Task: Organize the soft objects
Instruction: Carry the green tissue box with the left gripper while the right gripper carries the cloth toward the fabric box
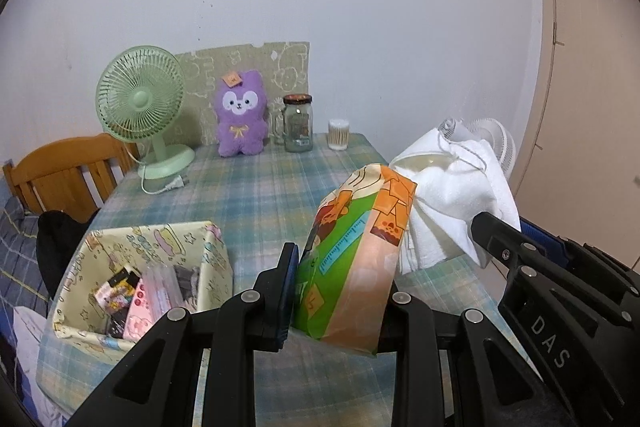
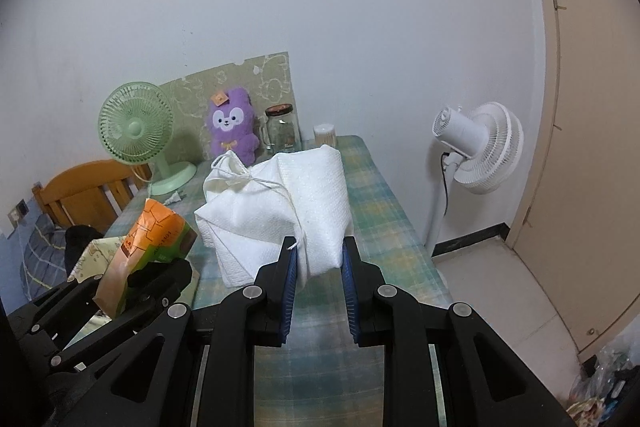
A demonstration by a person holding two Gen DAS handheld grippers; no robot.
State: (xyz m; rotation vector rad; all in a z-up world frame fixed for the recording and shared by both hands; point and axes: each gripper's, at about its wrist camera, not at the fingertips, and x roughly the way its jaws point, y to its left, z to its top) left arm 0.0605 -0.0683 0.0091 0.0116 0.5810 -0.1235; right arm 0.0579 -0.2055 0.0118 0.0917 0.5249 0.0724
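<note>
Left wrist view: the left gripper (image 1: 338, 291) is clamped on a printed tissue pack (image 1: 352, 251), green, orange and peach, held tilted above the plaid table (image 1: 240, 195). At 2 o'clock from the pack, touching its top corner, hangs a white cloth bundle (image 1: 452, 195), pinched at its lower end by the right gripper (image 1: 482, 247). At 9 o'clock from the pack sits a patterned box (image 1: 200, 259) with small packets inside.

Right wrist view: the right gripper (image 2: 319, 263) is closed on the lower end of the bundle (image 2: 288, 211), which has a thin string tied round its neck; the bundle is clear of the table (image 2: 384, 227). The pack (image 2: 148, 247) shows at 9 o'clock in the left gripper (image 2: 156, 279).

Along the far edge, at 12 o'clock, stand a green fan (image 1: 140, 99), a purple plush (image 1: 240, 115), a glass jar (image 1: 298, 125) and a cup of cotton swabs (image 1: 339, 135), side by side against the wall. A wooden chair (image 1: 68, 167) is at 9 o'clock, a white fan (image 2: 480, 147) on the floor at 3 o'clock.
</note>
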